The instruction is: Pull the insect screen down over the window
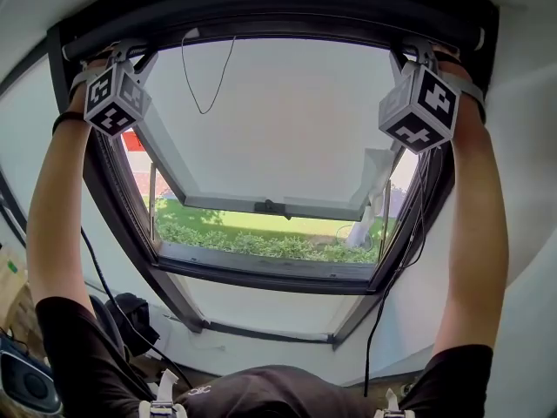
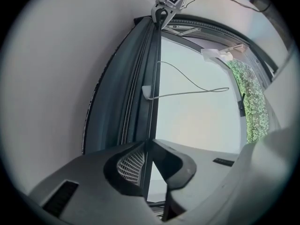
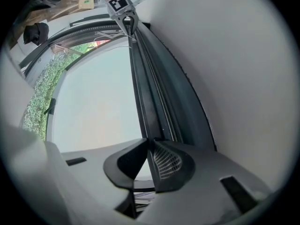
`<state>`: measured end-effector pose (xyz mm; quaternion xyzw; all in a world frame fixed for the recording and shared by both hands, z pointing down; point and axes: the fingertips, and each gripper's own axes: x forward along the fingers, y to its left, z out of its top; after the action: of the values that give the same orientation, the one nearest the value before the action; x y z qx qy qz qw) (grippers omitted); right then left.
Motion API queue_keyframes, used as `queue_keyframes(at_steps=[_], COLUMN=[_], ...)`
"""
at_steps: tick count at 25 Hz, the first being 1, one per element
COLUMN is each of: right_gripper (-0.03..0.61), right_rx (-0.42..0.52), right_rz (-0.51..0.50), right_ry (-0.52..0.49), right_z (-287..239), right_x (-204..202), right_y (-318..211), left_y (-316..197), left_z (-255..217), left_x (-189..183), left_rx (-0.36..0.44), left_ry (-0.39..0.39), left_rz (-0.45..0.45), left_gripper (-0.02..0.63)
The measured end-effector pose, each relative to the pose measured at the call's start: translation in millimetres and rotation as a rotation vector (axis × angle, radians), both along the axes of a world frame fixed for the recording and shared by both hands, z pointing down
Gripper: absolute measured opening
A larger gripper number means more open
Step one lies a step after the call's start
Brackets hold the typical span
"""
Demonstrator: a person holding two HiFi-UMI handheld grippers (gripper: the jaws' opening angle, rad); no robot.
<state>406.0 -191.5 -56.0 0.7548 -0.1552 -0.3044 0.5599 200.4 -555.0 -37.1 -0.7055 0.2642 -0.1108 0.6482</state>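
Two claws: left gripper (image 2: 149,143) and right gripper (image 3: 151,143) each pinch the screen bar (image 1: 278,17) atop the window (image 1: 261,273). Jaws stand narrow, closed on the bar's edge, one gripper near each end.

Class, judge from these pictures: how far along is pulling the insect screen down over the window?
Done: the reach up to the dark slim screen bar atop the window. In hand: left gripper and right gripper are shut on it. Left: the whole pull-down; the tilted glass pane is uncovered.
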Motion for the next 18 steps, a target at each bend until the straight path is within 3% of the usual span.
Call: queue_keyframes(at_steps=[6,13,18], right_gripper=[0.043,0.031,0.029], right_rx=[-0.051,-0.209,-0.281], right_rz=[0.034,0.134,0.139], right_ry=[-0.078,-0.174,-0.278], right_z=[6,17,27], right_x=[0,3,0], right_y=[-2,-2,-2], left_y=[0,1,3], left_z=[2,8,19], left_x=[-2,-3,-5], left_rx=[-0.038,-0.062,-0.073], left_ry=[-0.010,-0.101,-0.183], left_rz=[0.026,-0.009,-0.045], left_gripper=[0.044,0.025,0.020])
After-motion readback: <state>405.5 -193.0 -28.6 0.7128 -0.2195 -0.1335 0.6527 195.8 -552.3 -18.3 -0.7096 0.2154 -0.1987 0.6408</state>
